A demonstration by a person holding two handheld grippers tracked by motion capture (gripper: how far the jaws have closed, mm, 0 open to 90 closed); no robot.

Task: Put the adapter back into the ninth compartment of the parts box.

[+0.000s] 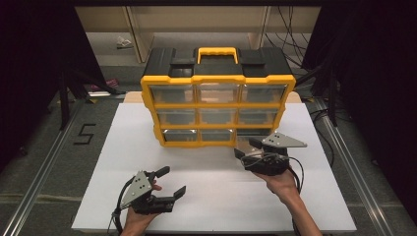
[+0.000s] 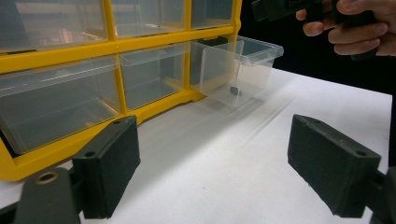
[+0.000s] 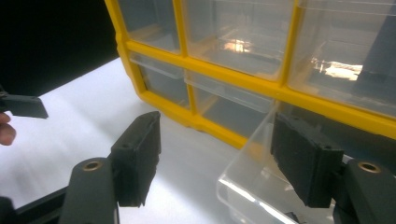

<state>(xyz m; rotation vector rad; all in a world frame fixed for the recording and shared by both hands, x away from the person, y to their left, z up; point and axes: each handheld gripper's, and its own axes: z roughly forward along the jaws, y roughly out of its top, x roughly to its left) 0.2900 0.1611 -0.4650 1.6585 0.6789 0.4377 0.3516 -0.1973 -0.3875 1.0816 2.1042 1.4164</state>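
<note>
Pulled-out drawer (image 2: 238,70), right gripper (image 1: 248,148) spread

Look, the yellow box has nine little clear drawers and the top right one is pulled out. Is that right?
Not quite. The yellow box does have nine clear drawers, but the pulled-out drawer is the bottom right one, not the top right. The left gripper view shows it sticking out at the bottom row, with the right gripper beside it in the high view.

1 yellow organizer (image 1: 218,78) at 12 o'clock; 9 clear drawers, 1 pulled-out drawer (image 2: 236,70); 1 small dark item (image 2: 235,90); 2 grippers: left gripper (image 1: 169,183), right gripper (image 1: 247,147)
</note>
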